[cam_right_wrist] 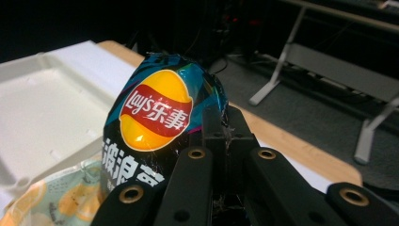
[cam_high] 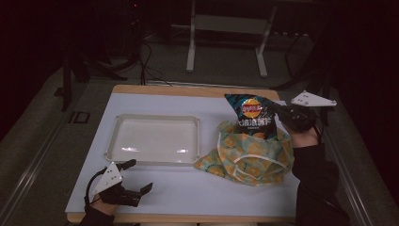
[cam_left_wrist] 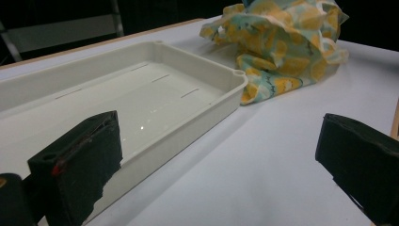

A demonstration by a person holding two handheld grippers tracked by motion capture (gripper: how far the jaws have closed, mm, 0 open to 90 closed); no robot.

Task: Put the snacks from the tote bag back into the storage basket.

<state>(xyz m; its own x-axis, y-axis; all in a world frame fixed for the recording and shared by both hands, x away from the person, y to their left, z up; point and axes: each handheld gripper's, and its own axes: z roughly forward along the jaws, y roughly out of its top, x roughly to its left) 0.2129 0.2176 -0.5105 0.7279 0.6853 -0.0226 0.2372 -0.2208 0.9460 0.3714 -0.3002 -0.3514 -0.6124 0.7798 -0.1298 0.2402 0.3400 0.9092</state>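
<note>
One bag lifted, one gripper idle

I find my right gripper (cam_high: 281, 109) pinching the chip bag (cam_high: 252, 116) by its edge, above the cloth bag (cam_high: 249, 157). My left gripper (cam_high: 138, 175) rests spread beside the tray (cam_high: 155, 139).

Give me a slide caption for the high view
Right hand-held gripper lifts a Lay's chip bag from a lemon-print cloth bag; left hand-held gripper waits open beside an empty white tray.
</note>
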